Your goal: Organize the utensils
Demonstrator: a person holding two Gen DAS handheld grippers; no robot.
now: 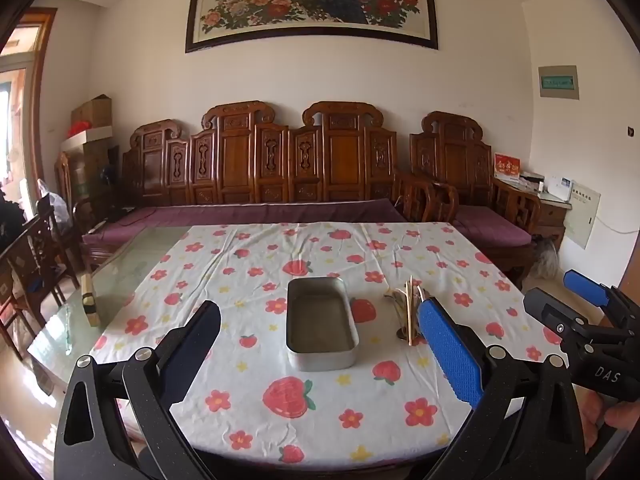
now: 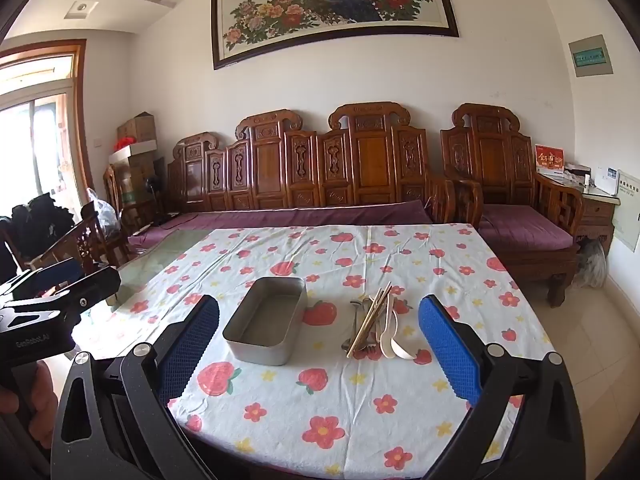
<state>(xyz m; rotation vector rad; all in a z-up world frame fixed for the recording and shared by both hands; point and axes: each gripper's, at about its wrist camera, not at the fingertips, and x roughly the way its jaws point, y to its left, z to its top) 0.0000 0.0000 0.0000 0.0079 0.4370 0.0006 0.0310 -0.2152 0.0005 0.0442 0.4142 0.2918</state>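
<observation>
An empty rectangular metal tin [image 1: 321, 322] [image 2: 266, 320] sits mid-table on the strawberry-print cloth [image 1: 256, 408] [image 2: 320, 412]. To its right lies a pile of utensils [image 1: 406, 308] [image 2: 376, 328]: wooden chopsticks [image 2: 370, 324], metal spoons and forks, and pale plastic spoons [image 2: 394, 336]. My left gripper [image 1: 320, 344] is open and empty, held above the near table edge, facing the tin. My right gripper [image 2: 318, 340] is open and empty, facing the gap between tin and utensils. Each gripper shows at the edge of the other's view [image 1: 576, 300] [image 2: 60, 284].
The cloth covers part of a glass-topped table [image 1: 120, 264] [image 2: 156, 260]; a small wooden block [image 1: 89, 300] stands on the bare glass at left. A carved wooden sofa [image 1: 280, 168] [image 2: 320, 168] stands behind the table. Wooden chairs [image 1: 36, 256] stand at left.
</observation>
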